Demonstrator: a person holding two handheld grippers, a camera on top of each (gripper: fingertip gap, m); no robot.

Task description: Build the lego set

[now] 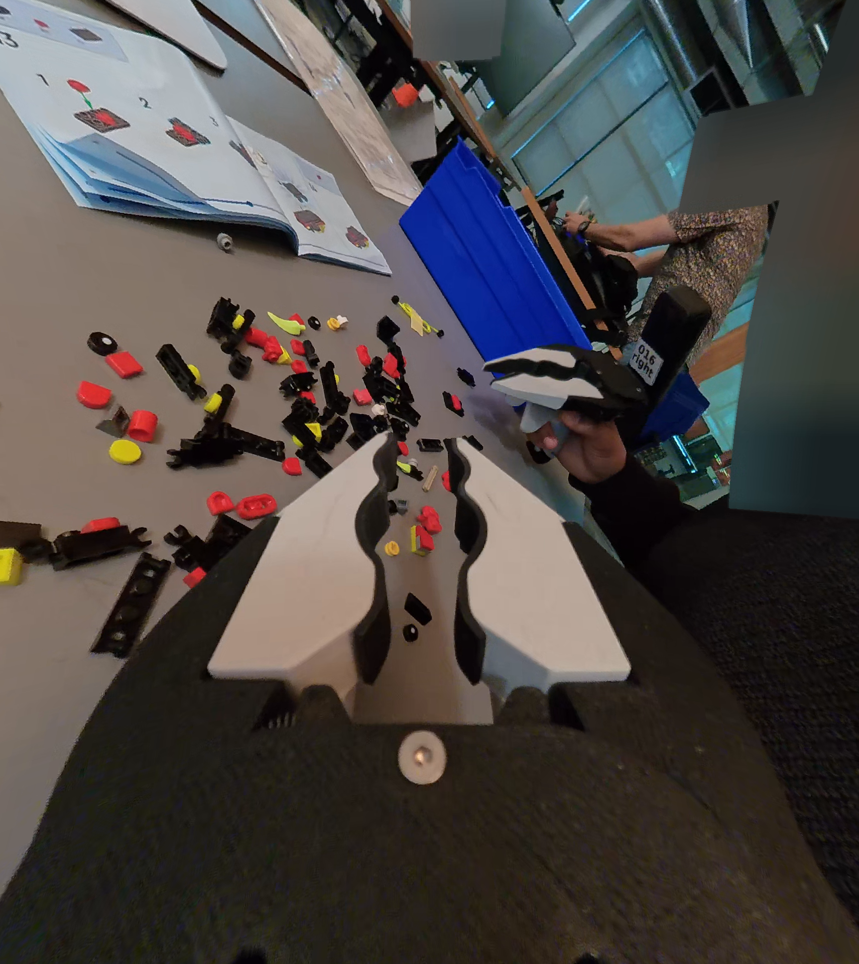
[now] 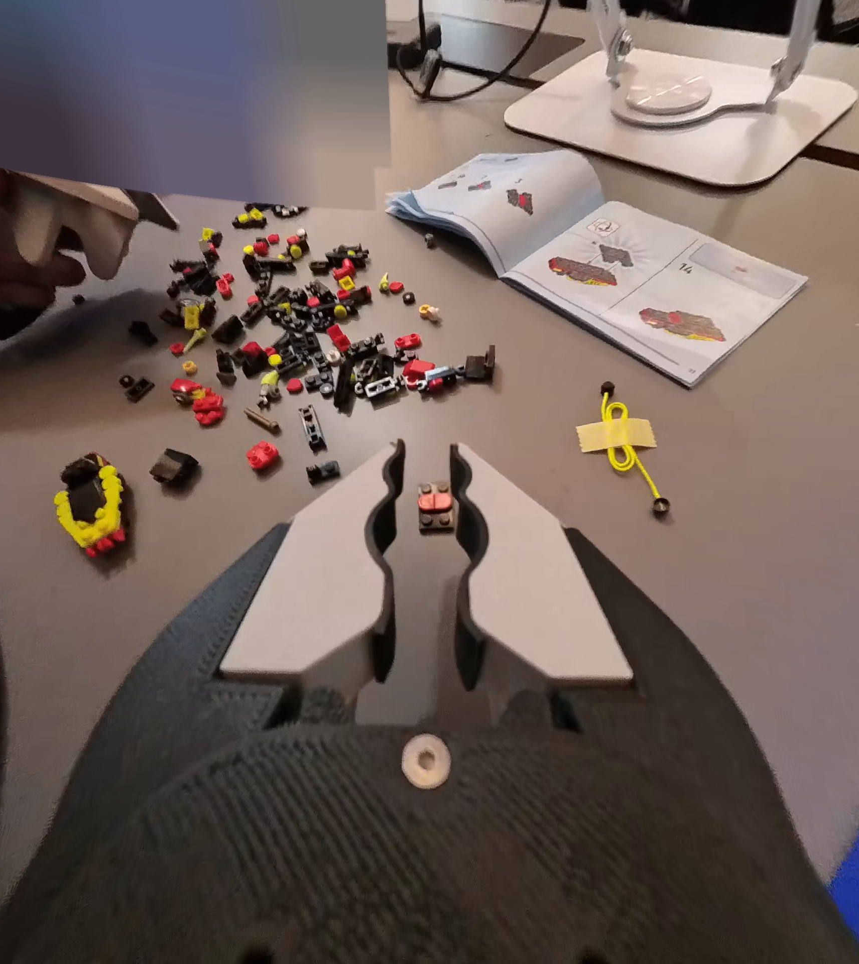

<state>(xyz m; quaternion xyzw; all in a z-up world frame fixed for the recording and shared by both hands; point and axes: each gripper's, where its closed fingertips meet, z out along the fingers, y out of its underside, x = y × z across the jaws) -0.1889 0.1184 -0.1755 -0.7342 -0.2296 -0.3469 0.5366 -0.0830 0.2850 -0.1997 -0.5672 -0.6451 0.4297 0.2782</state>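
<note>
A grey table (image 2: 729, 521) carries an open booklet (image 2: 599, 261) near its far edge and a pile of bricks (image 2: 286, 323) mid-surface. The right gripper (image 2: 426, 459), spread, straddles a small black-and-red brick piece (image 2: 435, 507) without pinching. The left gripper (image 1: 421, 454), spread, hovers bare over loose bricks (image 1: 427, 527).

**Grey table strewn with toy bricks**

The table (image 2: 729, 521) carries a scatter of black, red and yellow bricks (image 2: 286, 323), an open booklet (image 2: 599, 271), a taped yellow cord (image 2: 617, 435), a half-built yellow-rimmed model (image 2: 93, 503), a white stand base (image 2: 677, 115) and a blue bin (image 1: 490, 261).
</note>
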